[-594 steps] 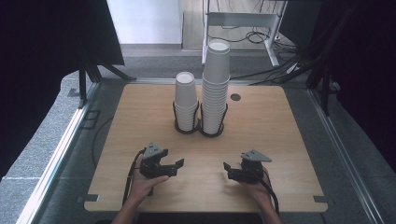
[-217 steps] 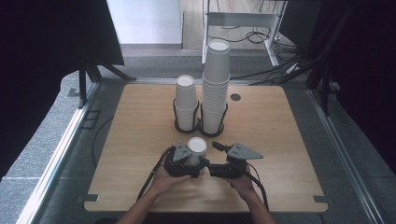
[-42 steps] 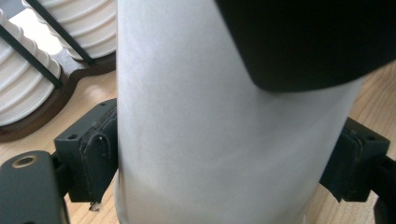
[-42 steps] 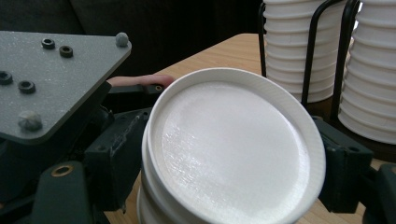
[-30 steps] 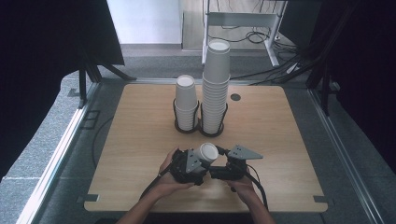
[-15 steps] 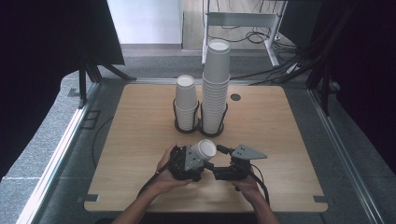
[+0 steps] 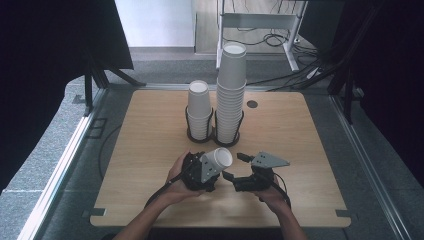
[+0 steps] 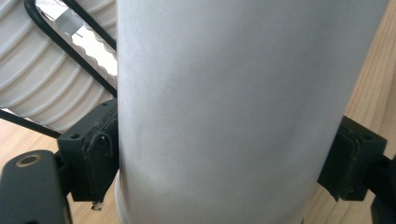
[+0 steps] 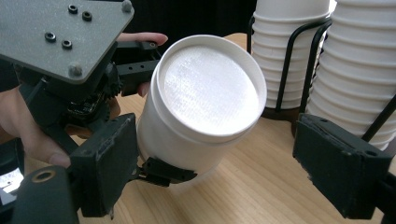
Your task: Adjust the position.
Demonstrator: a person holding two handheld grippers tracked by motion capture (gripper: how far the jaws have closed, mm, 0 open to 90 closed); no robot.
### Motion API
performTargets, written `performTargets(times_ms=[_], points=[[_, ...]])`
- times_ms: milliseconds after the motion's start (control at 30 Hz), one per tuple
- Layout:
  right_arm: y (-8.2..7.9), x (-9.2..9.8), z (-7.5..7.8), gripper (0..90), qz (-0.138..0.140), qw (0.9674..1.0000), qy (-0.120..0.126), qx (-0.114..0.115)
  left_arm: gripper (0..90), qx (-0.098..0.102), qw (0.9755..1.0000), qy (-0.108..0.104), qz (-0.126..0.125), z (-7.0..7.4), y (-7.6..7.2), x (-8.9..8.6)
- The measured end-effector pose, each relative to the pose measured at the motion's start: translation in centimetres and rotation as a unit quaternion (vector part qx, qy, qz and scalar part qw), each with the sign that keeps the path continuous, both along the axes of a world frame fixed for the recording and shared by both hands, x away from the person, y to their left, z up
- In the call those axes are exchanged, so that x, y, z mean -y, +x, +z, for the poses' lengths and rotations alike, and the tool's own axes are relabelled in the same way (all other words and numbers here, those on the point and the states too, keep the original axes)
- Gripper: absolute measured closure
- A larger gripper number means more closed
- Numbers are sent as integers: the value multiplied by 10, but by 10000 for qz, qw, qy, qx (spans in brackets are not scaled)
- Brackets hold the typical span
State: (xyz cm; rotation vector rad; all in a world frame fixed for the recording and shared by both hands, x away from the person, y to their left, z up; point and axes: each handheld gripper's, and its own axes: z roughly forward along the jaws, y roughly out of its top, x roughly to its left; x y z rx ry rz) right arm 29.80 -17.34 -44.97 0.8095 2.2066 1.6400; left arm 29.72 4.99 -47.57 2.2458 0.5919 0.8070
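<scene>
- The left gripper [image 7: 212,167], held in the person's left hand [image 7: 176,181] near the front edge of the worktop [image 7: 140,150], was clamped on a white paper cup [image 7: 218,159]. In the left gripper view both black pads pressed against the cup's wall [image 8: 233,107], one on each side, with the jaws partly closed around it.
- The paper cup was lifted clear of the worktop and tilted, its flat closed end [image 9: 210,86] turned up and toward the right gripper. It sat just left of the middle of the worktop's front half, between the two hands.
- Behind it, near the middle of the worktop, stood two stacks in black wire holders [image 7: 200,135]: a short stack of cups [image 7: 199,107] on the left and a tall stack of cups [image 7: 231,92] touching or just beside it on the right.
- The right gripper [image 7: 231,176], in the person's right hand [image 7: 270,192], pointed left toward the cup. Its jaws had just been opening and stood wide; in the right gripper view the near jaw's pad [image 9: 109,163] lay at or just beside the cup's wall, while the other pad [image 9: 341,163] was well apart from it, so it held nothing.
- The grey three-cornered plate [image 7: 269,160] on the right gripper lay level, just right of the cup.
</scene>
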Motion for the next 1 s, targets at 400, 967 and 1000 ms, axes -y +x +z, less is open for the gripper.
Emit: performTargets(times_ms=[400,967,1000], points=[[11,-4,1,139,273,9976,-624,-155,135,31,9999,105,14,0,2,1],[42,-28,47,121,1209,9479,-2926,-359,135,294,9985,460,3,4,6,6],[44,-31,49,117,1283,9426,-3060,-380,135,319,9982,515,-14,5,6,7]])
